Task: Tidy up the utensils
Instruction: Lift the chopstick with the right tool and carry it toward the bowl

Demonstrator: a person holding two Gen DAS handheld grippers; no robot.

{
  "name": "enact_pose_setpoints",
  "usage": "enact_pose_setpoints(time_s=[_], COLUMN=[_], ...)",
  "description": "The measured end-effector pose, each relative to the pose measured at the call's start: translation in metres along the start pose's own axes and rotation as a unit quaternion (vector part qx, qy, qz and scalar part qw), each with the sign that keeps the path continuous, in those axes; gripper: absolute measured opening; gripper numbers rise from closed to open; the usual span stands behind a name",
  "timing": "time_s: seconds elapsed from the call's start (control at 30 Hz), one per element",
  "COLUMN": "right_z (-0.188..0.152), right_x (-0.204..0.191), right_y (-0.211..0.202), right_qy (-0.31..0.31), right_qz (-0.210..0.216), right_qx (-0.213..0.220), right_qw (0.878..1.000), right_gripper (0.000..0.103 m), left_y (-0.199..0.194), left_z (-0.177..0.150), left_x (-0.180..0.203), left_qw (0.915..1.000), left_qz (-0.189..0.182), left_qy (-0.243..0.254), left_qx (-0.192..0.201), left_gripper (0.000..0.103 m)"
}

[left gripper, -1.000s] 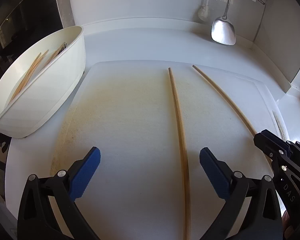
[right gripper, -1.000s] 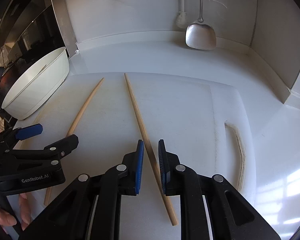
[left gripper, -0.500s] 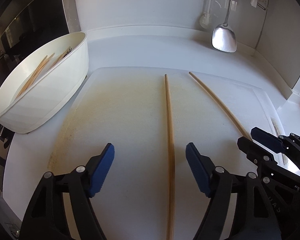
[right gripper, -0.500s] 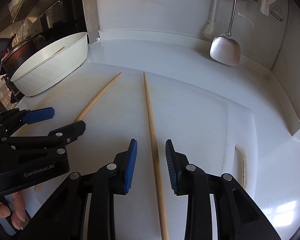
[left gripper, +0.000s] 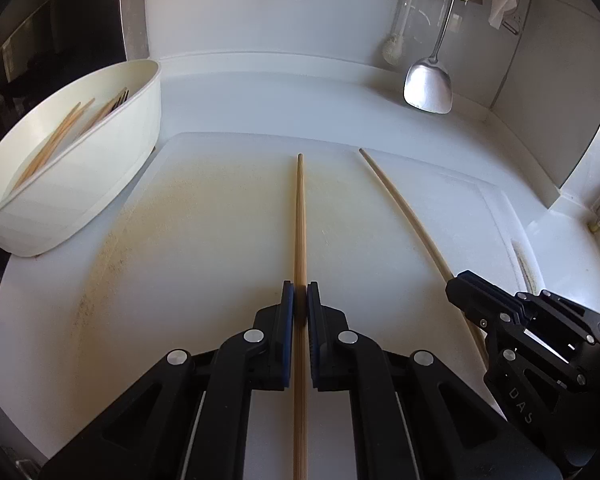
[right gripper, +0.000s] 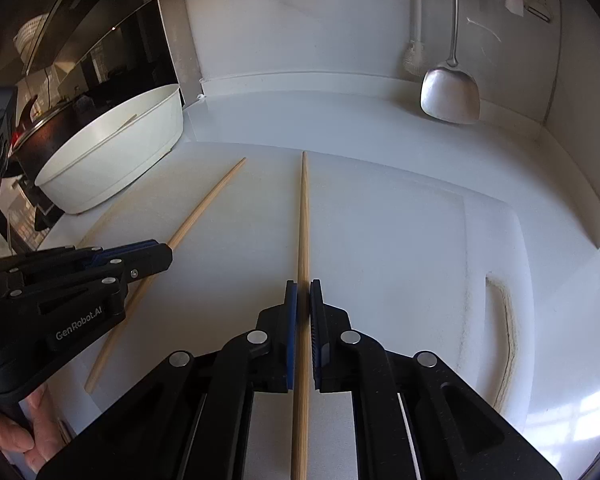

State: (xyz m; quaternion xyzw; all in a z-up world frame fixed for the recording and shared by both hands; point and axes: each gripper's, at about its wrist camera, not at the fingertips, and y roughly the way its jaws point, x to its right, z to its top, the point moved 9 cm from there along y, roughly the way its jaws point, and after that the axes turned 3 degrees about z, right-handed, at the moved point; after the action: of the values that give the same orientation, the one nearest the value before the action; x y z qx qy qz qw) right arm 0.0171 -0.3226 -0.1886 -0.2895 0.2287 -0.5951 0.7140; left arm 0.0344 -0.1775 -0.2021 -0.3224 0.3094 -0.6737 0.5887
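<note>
Two long wooden chopsticks lie on a white cutting board (left gripper: 180, 240). My left gripper (left gripper: 300, 300) is shut on the left chopstick (left gripper: 300, 220), which runs straight ahead between its blue pads. My right gripper (right gripper: 303, 298) is shut on the right chopstick (right gripper: 303, 216). In the left wrist view the right chopstick (left gripper: 400, 208) leads to the right gripper (left gripper: 460, 280). In the right wrist view the left chopstick (right gripper: 204, 208) leads to the left gripper (right gripper: 156, 252). A white oval bin (left gripper: 80, 184) holding several chopsticks stands at the board's left.
A metal spatula (left gripper: 428, 84) hangs on the back wall at the right, with a white brush (left gripper: 394, 48) beside it. The bin also shows in the right wrist view (right gripper: 120, 160). A dark glossy panel (right gripper: 100, 40) rises at the left. The board has a handle slot (right gripper: 504, 332) at the right.
Both grippers have closed on their chopsticks; half a second ago both jaws stood open around them. The left gripper also centred itself on its chopstick.
</note>
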Motion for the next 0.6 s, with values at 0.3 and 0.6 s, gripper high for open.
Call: enact_pose_setpoints(time_s=[0.3, 0.6], right_z=[0.002, 0.045], right_x=[-0.002, -0.025], right_y=[-0.021, -0.064], right_qy=[0.054, 0.071], right_qz=[0.008, 0.020], right_qx=[0.013, 0.047], right_qw=[0.998, 0.996], right_gripper=[0.006, 0.006], left_y=[-0.024, -0.092], left_z=[0.009, 0.041], left_x=[0.002, -0.025], left_qw=[0.9998, 0.9997], left_qz=[-0.019, -0.011], left_qy=[0.004, -0.001], left_qx=[0.002, 0.023], left_gripper=[0.007, 0.007])
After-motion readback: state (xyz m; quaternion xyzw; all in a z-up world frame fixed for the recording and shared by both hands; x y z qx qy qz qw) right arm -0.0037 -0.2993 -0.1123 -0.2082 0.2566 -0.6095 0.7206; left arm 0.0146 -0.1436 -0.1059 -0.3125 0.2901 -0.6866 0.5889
